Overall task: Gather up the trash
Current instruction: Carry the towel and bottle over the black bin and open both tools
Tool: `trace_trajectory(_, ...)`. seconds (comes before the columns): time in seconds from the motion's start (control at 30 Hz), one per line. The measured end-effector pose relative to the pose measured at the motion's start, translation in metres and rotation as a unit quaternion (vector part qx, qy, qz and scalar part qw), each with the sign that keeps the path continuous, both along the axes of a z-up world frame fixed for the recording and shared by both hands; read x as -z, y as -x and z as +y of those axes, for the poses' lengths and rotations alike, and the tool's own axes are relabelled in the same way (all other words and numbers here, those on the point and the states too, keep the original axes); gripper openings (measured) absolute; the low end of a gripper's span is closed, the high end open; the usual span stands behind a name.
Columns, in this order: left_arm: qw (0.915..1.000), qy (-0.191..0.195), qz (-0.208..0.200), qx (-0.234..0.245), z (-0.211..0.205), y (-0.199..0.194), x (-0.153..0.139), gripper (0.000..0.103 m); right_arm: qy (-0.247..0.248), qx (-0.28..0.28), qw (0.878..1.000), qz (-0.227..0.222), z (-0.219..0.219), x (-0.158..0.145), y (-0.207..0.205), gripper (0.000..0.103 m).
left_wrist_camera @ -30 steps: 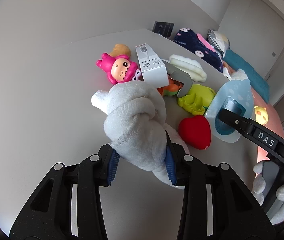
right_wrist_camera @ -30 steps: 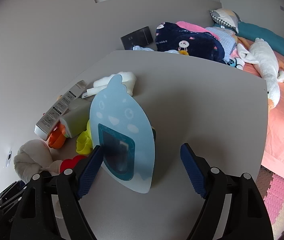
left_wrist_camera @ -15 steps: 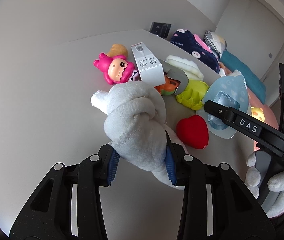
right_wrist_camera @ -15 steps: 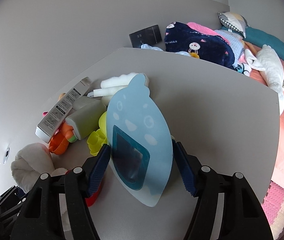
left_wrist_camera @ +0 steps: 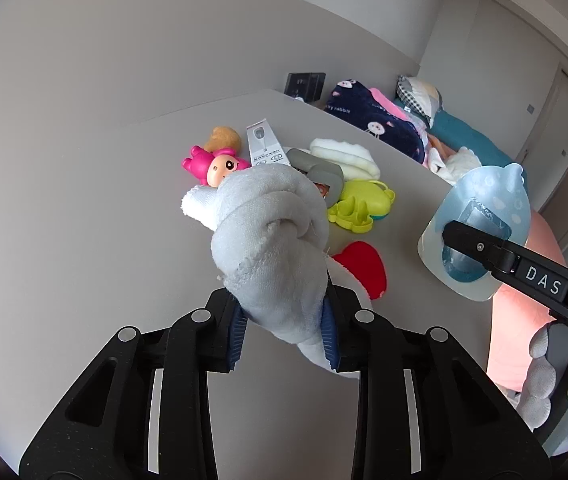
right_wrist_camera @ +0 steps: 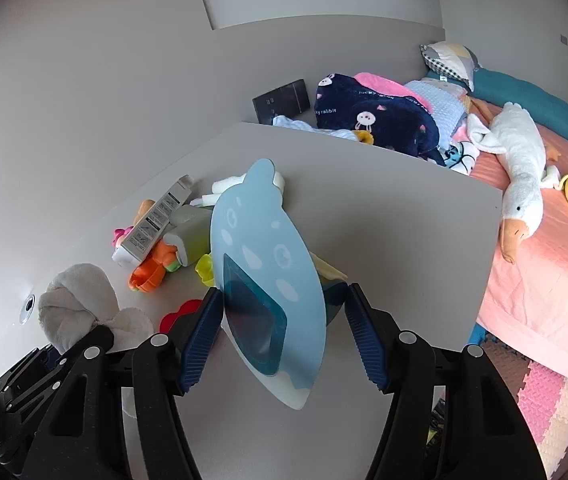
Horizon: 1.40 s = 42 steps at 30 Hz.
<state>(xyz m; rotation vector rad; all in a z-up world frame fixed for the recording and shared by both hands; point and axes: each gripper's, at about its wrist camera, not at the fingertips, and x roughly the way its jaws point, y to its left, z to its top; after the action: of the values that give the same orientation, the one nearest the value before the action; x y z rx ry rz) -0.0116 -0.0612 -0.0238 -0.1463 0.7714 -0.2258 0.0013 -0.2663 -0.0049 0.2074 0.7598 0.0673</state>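
A knotted white-grey cloth (left_wrist_camera: 271, 236) hangs lifted above the grey table (left_wrist_camera: 83, 240). My left gripper (left_wrist_camera: 284, 320) grips its lower part; its jaws are closing and both pads press into the fabric. A light-blue drop-shaped pouch (right_wrist_camera: 267, 248) with a dark window stands between the pads of my right gripper (right_wrist_camera: 284, 308), whose jaws are closing and pinch its sides. In the left wrist view the pouch (left_wrist_camera: 492, 200) is raised at the right, near the table's edge. The cloth (right_wrist_camera: 79, 300) appears at the lower left of the right wrist view.
Piled mid-table are a pink doll (left_wrist_camera: 219, 164), a white carton (left_wrist_camera: 263, 148), a green toy (left_wrist_camera: 360, 204), a red heart (left_wrist_camera: 364, 264) and folded white fabric (left_wrist_camera: 344, 156). Beyond the table edge (right_wrist_camera: 444, 184) lies a pink bed (right_wrist_camera: 544, 272) with a goose plush (right_wrist_camera: 524, 160).
My right gripper's jaws have narrowed onto the blue pouch and raised it off the table. My left gripper has squeezed the cloth tighter and lifted it.
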Motion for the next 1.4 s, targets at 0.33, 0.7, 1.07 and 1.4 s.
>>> trace_trajectory(0.33, 0.9998, -0.003, -0.017, 0.003, -0.009, 0.035, -0.015, 0.030, -0.023, 0.009, 1.000, -0.020, -0.016, -0.015, 0.049, 0.063)
trace_trajectory(0.7, 0.9976, 0.000, -0.036, 0.059, -0.051, 0.085, -0.035, 0.030, -0.036, 0.048, 0.997, -0.045, -0.058, -0.031, 0.113, 0.063)
trace_trajectory(1.07, 0.9883, -0.012, -0.032, 0.148, -0.122, 0.120, -0.034, 0.030, -0.032, 0.109, 0.992, -0.048, -0.113, -0.028, 0.174, 0.063)
trace_trajectory(1.4, 0.9772, -0.020, -0.017, 0.211, -0.173, 0.145, -0.020, 0.030, -0.036, 0.158, 0.986, -0.041, -0.159, -0.020, 0.211, 0.062)
